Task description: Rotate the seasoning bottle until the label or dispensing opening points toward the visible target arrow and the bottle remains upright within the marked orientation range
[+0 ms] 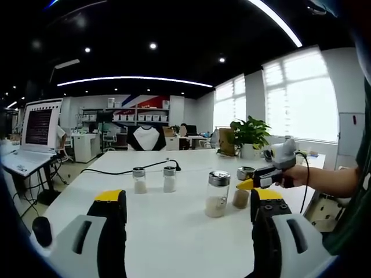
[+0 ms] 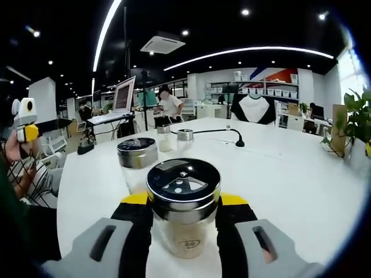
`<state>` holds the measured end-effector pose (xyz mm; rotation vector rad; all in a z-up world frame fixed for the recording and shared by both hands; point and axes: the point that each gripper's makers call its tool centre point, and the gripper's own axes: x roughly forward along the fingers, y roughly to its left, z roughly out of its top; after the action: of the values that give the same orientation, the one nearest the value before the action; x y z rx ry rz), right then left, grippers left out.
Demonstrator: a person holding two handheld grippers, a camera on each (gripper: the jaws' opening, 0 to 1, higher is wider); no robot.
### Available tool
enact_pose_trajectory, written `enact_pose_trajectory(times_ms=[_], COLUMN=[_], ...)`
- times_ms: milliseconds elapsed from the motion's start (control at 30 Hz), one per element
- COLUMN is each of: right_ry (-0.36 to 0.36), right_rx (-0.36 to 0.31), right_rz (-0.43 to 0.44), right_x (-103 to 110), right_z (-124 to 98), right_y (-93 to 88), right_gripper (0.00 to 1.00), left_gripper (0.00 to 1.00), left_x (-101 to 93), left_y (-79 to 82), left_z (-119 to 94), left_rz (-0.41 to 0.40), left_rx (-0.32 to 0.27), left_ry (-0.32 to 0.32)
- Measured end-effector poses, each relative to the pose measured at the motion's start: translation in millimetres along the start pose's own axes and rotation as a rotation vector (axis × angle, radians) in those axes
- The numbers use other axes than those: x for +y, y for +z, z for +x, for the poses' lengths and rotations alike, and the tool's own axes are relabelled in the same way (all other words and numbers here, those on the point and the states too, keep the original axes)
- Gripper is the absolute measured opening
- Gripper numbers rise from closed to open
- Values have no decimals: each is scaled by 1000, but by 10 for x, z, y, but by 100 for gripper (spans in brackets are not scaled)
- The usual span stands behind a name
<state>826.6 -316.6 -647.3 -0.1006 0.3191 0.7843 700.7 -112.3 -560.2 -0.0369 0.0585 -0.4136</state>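
Looking along my left tongs (image 1: 188, 202), spread wide, I see four bottles standing ahead on the desk (image 1: 174, 231). My right tongs (image 2: 179, 223) pinch the seasoning bottle (image 2: 182, 208), upright between them.

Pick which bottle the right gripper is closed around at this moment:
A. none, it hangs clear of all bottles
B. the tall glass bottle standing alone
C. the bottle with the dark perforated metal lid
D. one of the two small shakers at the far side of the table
C: in the right gripper view, the right gripper has its jaws on either side of the seasoning bottle with the dark perforated lid.
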Motion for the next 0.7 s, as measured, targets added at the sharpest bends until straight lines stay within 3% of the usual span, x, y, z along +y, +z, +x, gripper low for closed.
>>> enact_pose_trajectory(times_ms=[700], right_ry=[-138], right_rx=[20], right_rz=[39], right_x=[-81], right_z=[4], right_y=[-12], right_gripper=[41], left_gripper=[93], left_x=[-1], left_y=[-15], left_z=[4], left_rz=[-7], left_rx=[4], left_ry=[-6])
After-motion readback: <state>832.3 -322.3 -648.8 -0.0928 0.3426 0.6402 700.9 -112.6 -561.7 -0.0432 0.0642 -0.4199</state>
